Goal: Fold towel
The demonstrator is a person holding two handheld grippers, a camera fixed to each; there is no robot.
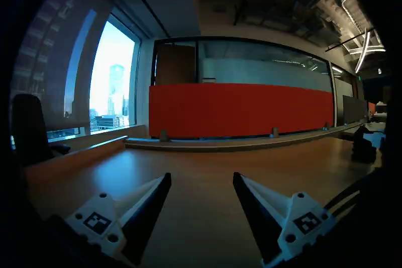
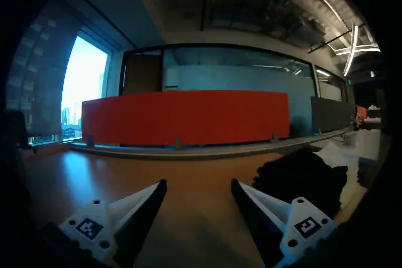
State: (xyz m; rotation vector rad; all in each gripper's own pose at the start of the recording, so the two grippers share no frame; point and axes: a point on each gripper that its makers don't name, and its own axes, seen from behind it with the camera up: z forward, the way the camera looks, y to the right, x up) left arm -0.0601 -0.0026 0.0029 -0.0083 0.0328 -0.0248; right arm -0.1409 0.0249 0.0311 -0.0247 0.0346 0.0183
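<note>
Left gripper view, nearest at 6 o'clock: left gripper (image 1: 201, 175), two fingers spread wide, gripping nothing, with bare wood of the table (image 1: 211, 160) in the gap. Two square markers (image 1: 97, 221), one on each finger. One dark cable (image 1: 346, 198) at 4 o'clock, just beside the right-hand finger. Farther out at 3 o'clock, one dark lump (image 1: 363, 148) on the table with a pale patch on top; too small to tell what. At 9 o'clock, one dark chair (image 1: 27, 127) by the table's edge. Beyond, along the far edge of the table, one red screen (image 1: 241, 109) on two visible clamps (image 1: 163, 135). One bright window (image 1: 113, 87) at 10 o'clock, towers outside. Bright strip lights (image 1: 364, 49) at 2 o'clock under the ceiling.

Right gripper view, nearest at 6 o'clock: right gripper (image 2: 198, 182), two fingers likewise wide apart, closed on nothing, over the same wood. Two markers here too, one per finger. At 4 o'clock, just beyond the right-hand finger, one towel (image 2: 301, 177): dark, crumpled in a heap, lying on the table, outside the gap between the fingers, its lower edge hidden behind that finger. Pale cloth (image 2: 335, 155) behind and beside the heap, count unclear. Farther off, the red screen on three clamps, then one grey screen (image 2: 329, 113) to its right at 3 o'clock. Window at 9 o'clock, strip lights at 2 o'clock.
</note>
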